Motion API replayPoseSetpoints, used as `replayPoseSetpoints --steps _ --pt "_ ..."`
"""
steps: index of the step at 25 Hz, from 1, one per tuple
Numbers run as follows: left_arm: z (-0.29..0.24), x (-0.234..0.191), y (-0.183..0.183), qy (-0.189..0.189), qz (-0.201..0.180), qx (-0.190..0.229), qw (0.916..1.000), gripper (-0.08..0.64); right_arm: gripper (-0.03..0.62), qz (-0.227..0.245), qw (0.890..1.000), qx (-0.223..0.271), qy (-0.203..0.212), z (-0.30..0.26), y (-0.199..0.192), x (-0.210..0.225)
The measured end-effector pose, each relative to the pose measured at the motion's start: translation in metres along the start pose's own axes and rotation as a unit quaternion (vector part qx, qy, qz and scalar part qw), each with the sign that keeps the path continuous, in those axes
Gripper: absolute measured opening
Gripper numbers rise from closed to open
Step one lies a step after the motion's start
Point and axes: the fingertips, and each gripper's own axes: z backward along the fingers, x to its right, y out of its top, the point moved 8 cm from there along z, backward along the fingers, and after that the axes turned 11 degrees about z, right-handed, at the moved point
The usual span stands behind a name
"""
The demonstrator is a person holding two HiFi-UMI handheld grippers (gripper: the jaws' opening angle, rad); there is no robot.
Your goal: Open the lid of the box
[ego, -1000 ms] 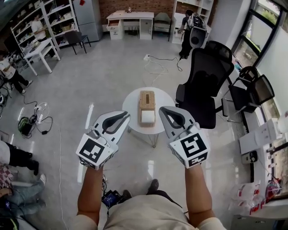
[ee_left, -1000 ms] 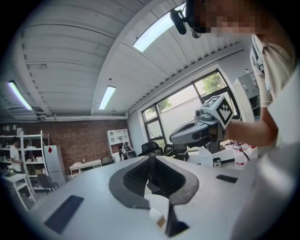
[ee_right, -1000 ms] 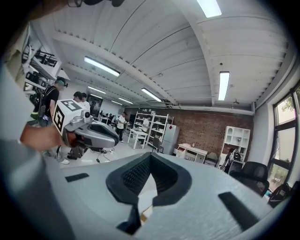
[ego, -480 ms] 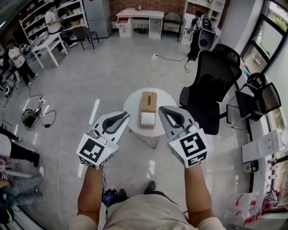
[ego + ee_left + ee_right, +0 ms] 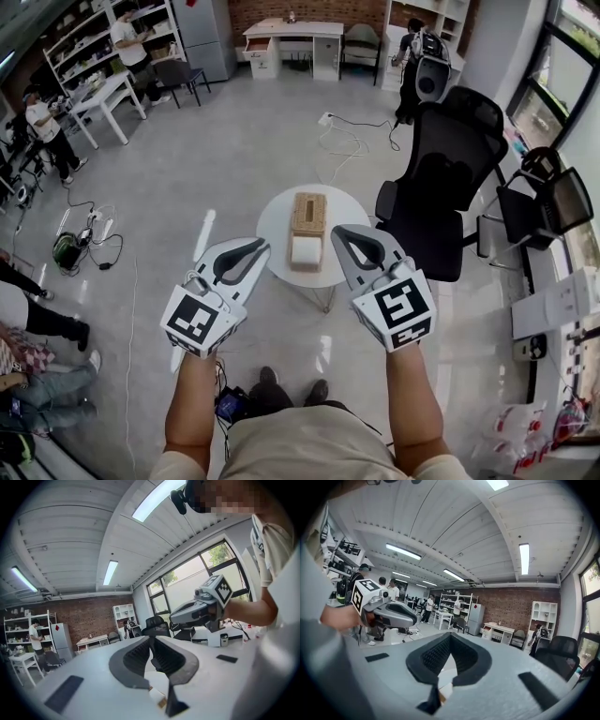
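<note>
Fingers on the left gripper (image 5: pixel 261 247) and right gripper (image 5: pixel 340 232) are closed, empty, near the box (image 5: pixel 307 212)

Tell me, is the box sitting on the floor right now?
No, the head view shows the box resting on top of the round white table, well above the floor.

Small round white table (image 5: pixel 274 225), long tan box (image 5: pixel 307 216) lying across its centre

Box (image 5: pixel 307 220) on round table (image 5: pixel 274 225), office chair (image 5: pixel 441 178) beside it (rightward), left gripper (image 5: pixel 262 246) and right gripper (image 5: pixel 337 232) nearer — flanking it
</note>
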Motion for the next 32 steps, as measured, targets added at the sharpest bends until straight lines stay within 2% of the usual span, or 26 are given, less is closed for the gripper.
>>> replayPoseSetpoints --steps 4,7,14,32 --pt "-0.018 -0.014 0.004 -0.013 0.009 0.001 0.9999 0.035 -0.008 -0.004 1.0 -0.013 -0.014 -0.007 -0.004 0.01" --pt "-0.035 -0.028 -0.006 -0.034 0.013 0.003 0.9993 0.035 -0.008 -0.001 0.999 -0.025 -0.026 -0.012 -0.006 0.017" --pt "-0.074 -0.059 -0.001 -0.077 0.012 0.01 0.9969 0.035 -0.008 -0.004 0.997 -0.042 -0.06 -0.034 -0.009 0.037" --pt "-0.115 -0.164 -0.022 -0.118 0.024 0.001 0.9927 0.035 -0.008 -0.013 0.992 -0.072 -0.099 -0.127 -0.011 0.059"
